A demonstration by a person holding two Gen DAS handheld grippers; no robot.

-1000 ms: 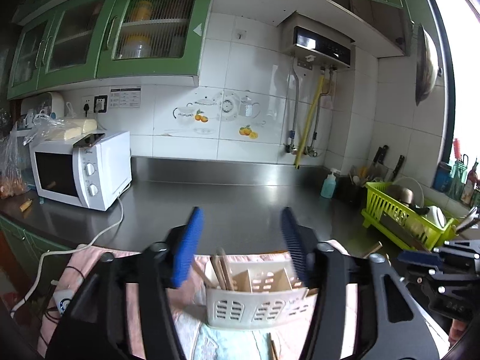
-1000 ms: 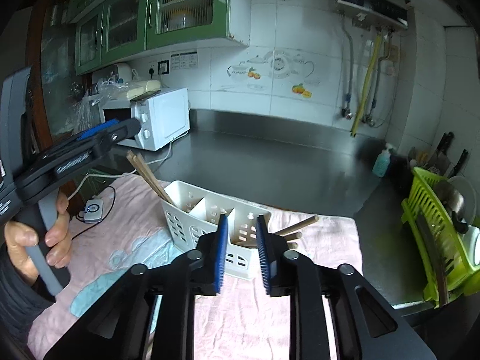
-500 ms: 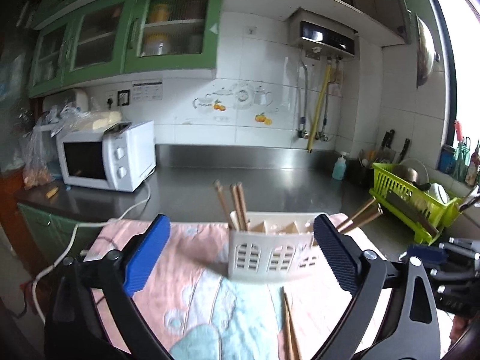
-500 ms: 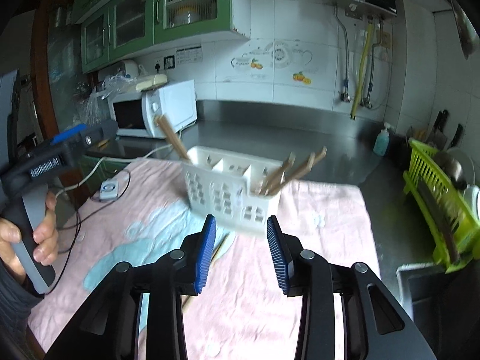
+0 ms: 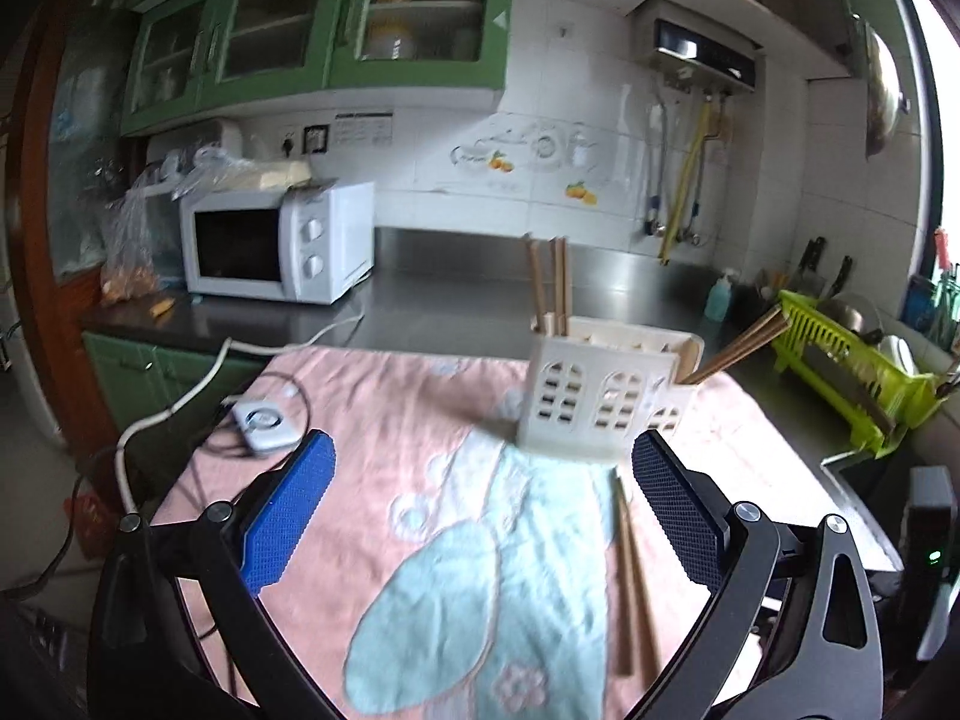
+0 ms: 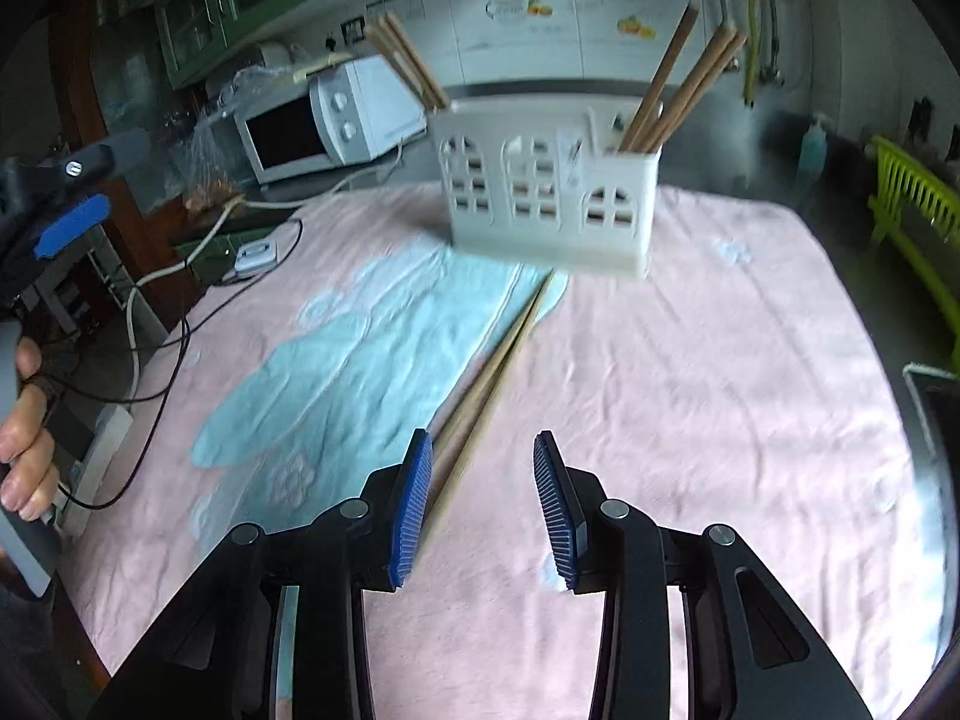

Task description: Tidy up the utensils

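Note:
A white slotted utensil holder (image 5: 606,396) stands on a pink and light-blue cloth (image 5: 420,420). Wooden chopsticks stick up from its left end (image 5: 549,282) and lean out of its right end (image 5: 738,348). A loose pair of chopsticks (image 6: 492,372) lies on the cloth in front of the holder (image 6: 552,192). My right gripper (image 6: 485,507) hangs open low over the cloth, and the loose pair's near end runs just past its left pad. My left gripper (image 5: 480,510) stands wide open and holds nothing, back from the holder. The loose pair (image 5: 630,576) lies by its right finger.
A white microwave (image 5: 270,246) sits at the back left of the steel counter. Its cable and a small white device (image 5: 264,423) lie at the cloth's left edge. A green dish rack (image 5: 852,360) stands at the right, with a soap bottle (image 5: 717,297) behind. A hand (image 6: 24,420) holds the left gripper's handle.
Both grippers opened wider. The left one drew back from the holder. The right one dropped towards the cloth, down over the loose chopsticks.

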